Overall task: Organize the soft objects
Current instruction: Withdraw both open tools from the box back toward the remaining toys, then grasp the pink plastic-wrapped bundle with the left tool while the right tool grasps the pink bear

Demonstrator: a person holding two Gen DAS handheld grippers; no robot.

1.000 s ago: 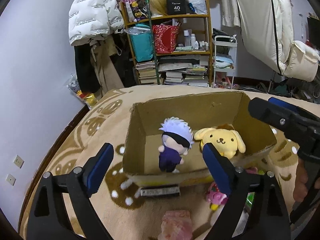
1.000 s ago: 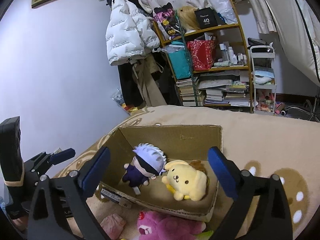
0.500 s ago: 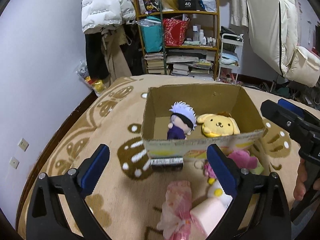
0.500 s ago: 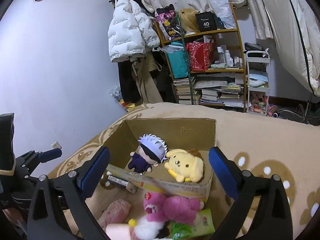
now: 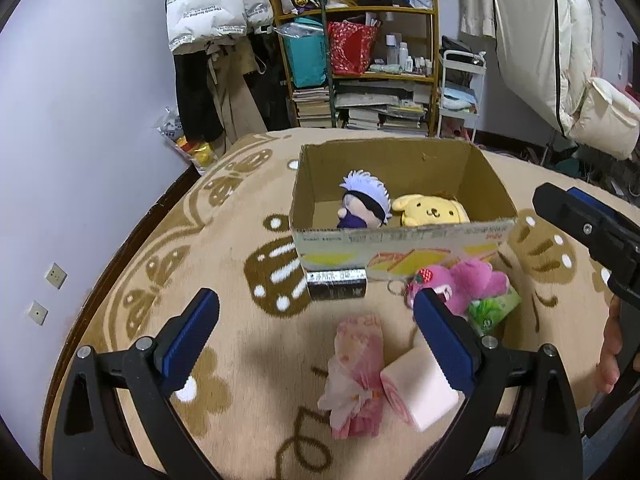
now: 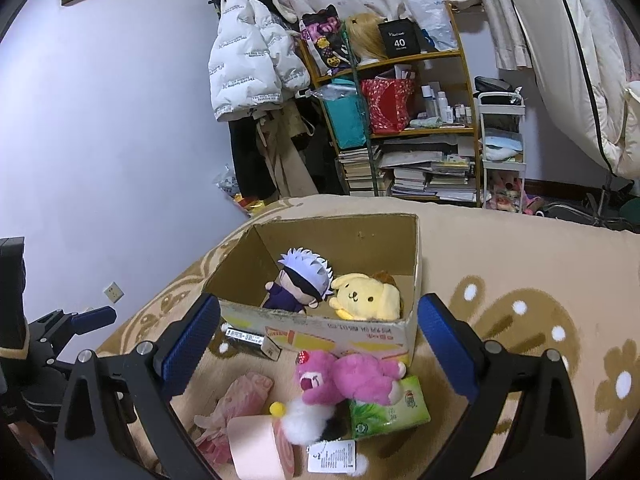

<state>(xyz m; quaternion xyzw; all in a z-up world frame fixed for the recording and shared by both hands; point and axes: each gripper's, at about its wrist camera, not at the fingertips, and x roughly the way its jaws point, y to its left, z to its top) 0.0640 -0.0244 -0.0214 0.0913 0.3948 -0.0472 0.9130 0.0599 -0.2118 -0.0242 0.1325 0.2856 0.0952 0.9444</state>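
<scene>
An open cardboard box (image 5: 400, 240) (image 6: 320, 330) on the tan blanket holds a white-haired doll (image 5: 362, 204) (image 6: 304, 280) and a yellow dog plush (image 5: 430, 210) (image 6: 368, 298). In front of it lie a pink bear plush (image 5: 468, 284) (image 6: 348, 376), a pink cloth bundle (image 5: 358, 368) (image 6: 236, 404), a pale pink roll (image 5: 420, 390) (image 6: 256, 446) and a white fluffy toy (image 6: 308, 420). My left gripper (image 5: 316, 344) is open and empty above the bundle. My right gripper (image 6: 320, 350) is open and empty above the bear.
A green tissue pack (image 5: 494, 310) (image 6: 388, 410) lies under the bear. A black box (image 5: 336, 284) (image 6: 248, 338) leans on the carton's front. A cluttered shelf (image 5: 360, 60) and hanging coats (image 6: 256, 60) stand behind. The blanket's left edge drops to the wall.
Both grippers have pulled back from the box and tilted down. The toys in front of the box have come into view. Both stay open and empty.
</scene>
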